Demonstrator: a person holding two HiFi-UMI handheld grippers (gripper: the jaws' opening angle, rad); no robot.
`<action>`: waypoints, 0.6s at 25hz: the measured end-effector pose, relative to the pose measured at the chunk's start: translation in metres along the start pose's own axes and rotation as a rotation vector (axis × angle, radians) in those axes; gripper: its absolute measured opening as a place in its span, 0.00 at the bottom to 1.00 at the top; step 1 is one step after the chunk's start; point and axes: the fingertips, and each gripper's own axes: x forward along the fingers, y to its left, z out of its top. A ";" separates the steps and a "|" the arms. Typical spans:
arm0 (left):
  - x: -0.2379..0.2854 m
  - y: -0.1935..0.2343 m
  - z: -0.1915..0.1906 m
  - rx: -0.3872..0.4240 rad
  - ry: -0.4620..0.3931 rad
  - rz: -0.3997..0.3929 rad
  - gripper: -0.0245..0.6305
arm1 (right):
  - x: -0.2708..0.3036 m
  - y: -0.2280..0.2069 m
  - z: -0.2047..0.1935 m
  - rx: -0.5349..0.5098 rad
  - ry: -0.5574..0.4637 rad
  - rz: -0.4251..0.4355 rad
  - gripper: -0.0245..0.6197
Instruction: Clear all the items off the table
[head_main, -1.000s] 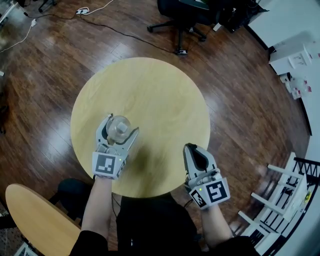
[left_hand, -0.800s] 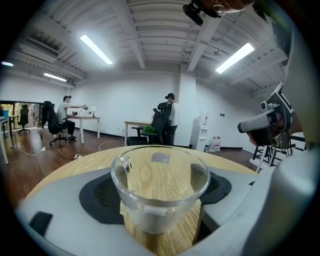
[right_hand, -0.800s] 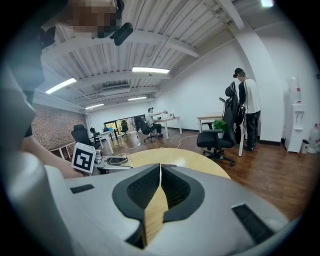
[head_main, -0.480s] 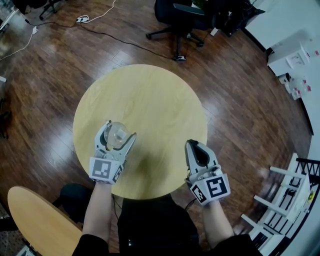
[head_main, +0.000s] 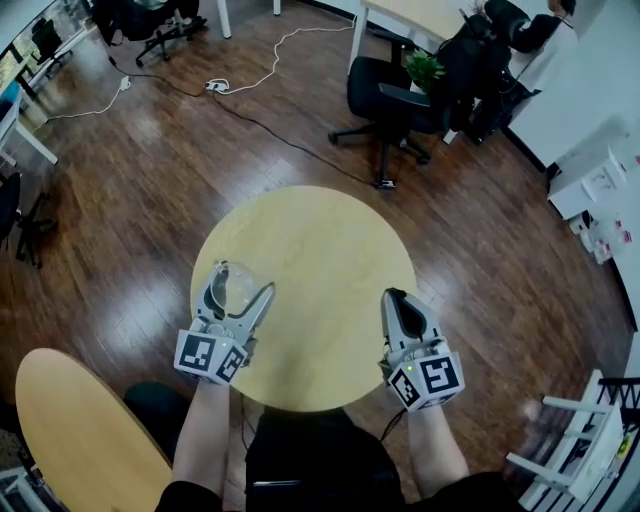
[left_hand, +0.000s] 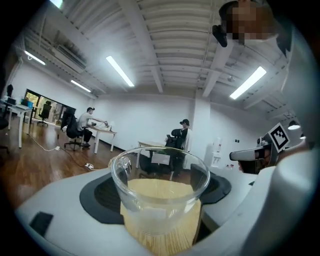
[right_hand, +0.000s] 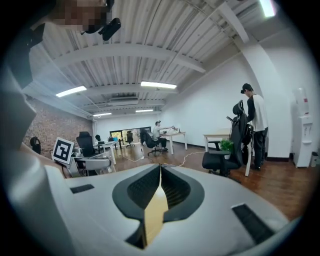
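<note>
A clear glass cup (head_main: 238, 287) sits between the pads of my left gripper (head_main: 244, 280), over the left edge of the round wooden table (head_main: 320, 250). In the left gripper view the glass cup (left_hand: 159, 192) fills the gap of the left gripper (left_hand: 160, 186), with both black pads against its sides and the tabletop showing through it. Whether its base touches the table I cannot tell. My right gripper (head_main: 394, 297) is over the table's near right edge. The right gripper (right_hand: 160, 169) has its jaws together with nothing between them.
A black office chair (head_main: 395, 100) stands on the wood floor beyond the table, with a cable and power strip (head_main: 215, 86) further left. A second wooden tabletop (head_main: 80, 430) lies at my near left. A white rack (head_main: 575, 465) is at the near right.
The left gripper has carried the glass from well inside the table to its left edge. The head view has tipped up, showing more floor beyond. The right gripper stayed near the front right edge.
</note>
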 end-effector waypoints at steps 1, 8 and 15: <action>-0.009 0.003 0.011 0.016 -0.017 0.017 0.67 | 0.007 0.007 0.007 -0.002 -0.019 0.023 0.06; -0.098 0.033 0.070 0.018 -0.128 0.152 0.67 | 0.043 0.106 0.044 -0.020 -0.073 0.252 0.06; -0.236 0.088 0.114 0.092 -0.185 0.408 0.67 | 0.070 0.253 0.059 -0.087 -0.053 0.552 0.06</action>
